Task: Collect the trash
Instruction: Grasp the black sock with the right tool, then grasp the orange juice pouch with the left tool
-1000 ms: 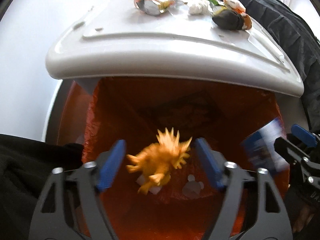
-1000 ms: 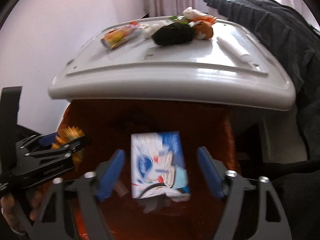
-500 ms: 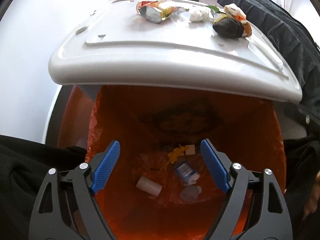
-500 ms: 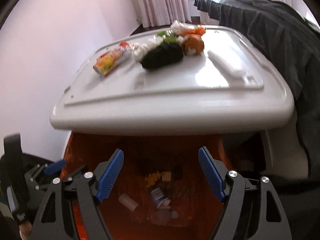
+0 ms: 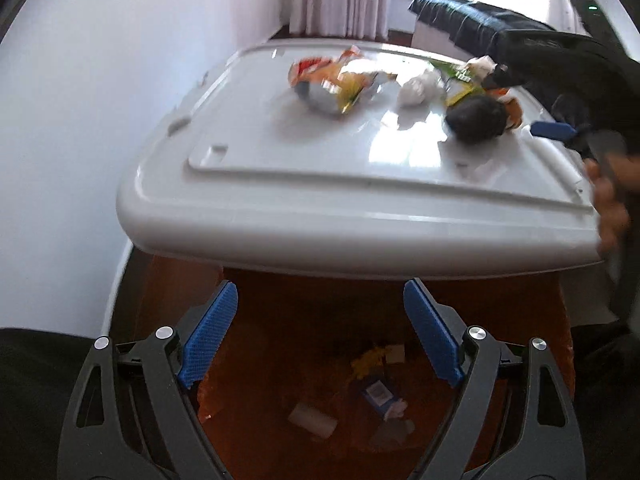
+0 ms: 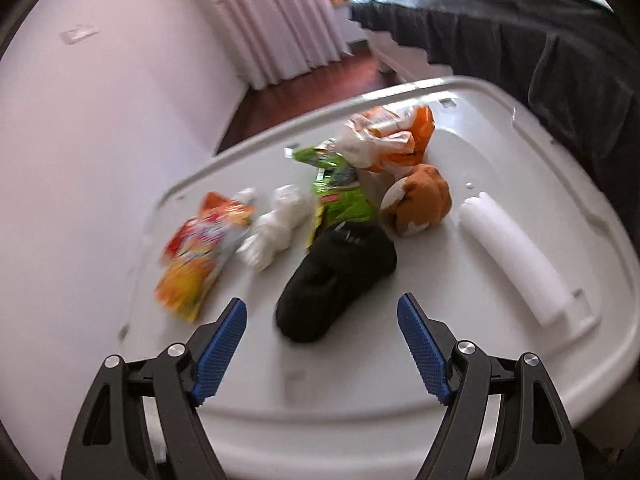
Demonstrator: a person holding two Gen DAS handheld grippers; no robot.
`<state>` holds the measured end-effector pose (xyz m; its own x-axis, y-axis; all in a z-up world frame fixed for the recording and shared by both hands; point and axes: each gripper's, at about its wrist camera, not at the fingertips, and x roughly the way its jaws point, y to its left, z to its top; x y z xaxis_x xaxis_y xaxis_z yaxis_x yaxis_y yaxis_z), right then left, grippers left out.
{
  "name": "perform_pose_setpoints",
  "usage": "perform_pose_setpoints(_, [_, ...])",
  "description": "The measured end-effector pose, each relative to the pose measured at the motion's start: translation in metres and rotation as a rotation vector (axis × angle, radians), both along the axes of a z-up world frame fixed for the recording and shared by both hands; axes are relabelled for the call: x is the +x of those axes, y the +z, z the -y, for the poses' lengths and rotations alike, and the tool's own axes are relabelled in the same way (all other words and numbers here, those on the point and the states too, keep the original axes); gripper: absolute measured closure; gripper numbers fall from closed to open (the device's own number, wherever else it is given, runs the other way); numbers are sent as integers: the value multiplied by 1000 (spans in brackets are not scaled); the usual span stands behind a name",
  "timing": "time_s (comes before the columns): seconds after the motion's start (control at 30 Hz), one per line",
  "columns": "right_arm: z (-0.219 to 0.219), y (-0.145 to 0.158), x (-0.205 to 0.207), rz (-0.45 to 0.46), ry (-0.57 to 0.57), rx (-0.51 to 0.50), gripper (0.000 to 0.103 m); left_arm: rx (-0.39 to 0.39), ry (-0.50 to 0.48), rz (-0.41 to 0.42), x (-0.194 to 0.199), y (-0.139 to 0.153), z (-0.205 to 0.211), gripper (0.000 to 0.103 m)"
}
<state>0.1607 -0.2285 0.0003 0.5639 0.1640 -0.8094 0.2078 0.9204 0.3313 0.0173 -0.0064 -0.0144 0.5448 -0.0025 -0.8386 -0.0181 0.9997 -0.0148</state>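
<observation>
Both drops done since a second ago: yellow toy [image 5: 370, 358] and blue-and-white carton [image 5: 378, 394] now lie at the bottom of the orange-lined bin [image 5: 520, 320]. Left gripper [image 5: 320, 336]: above bin, jaws just widened, nothing between them. Right gripper [image 6: 320, 336]: swung up over white lid [image 6: 400, 380], wide open, empty, facing black bundle [image 6: 336, 276]. Remaining on lid: snack wrapper [image 6: 200, 256], white wad [image 6: 280, 228], green wrapper [image 6: 340, 196]. Step, by my reckoning: fetching next piece. Next move: descend astride the bundle, close.

A home bedroom: pink curtains [image 6: 280, 20], dark-covered bed [image 6: 520, 32], wooden floor [image 6: 288, 100], wall switch [image 6: 78, 35].
</observation>
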Motion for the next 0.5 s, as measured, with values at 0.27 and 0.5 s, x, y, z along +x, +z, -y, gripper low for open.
perform_pose_setpoints(0.27, [2,-42,44,-89,-116,16,28,-64,66,-5,3,1,-20,20])
perform_pose_setpoints(0.5, [-22,-43,36,-83,28,-166,59,-36,48,5,1,1,-15,20])
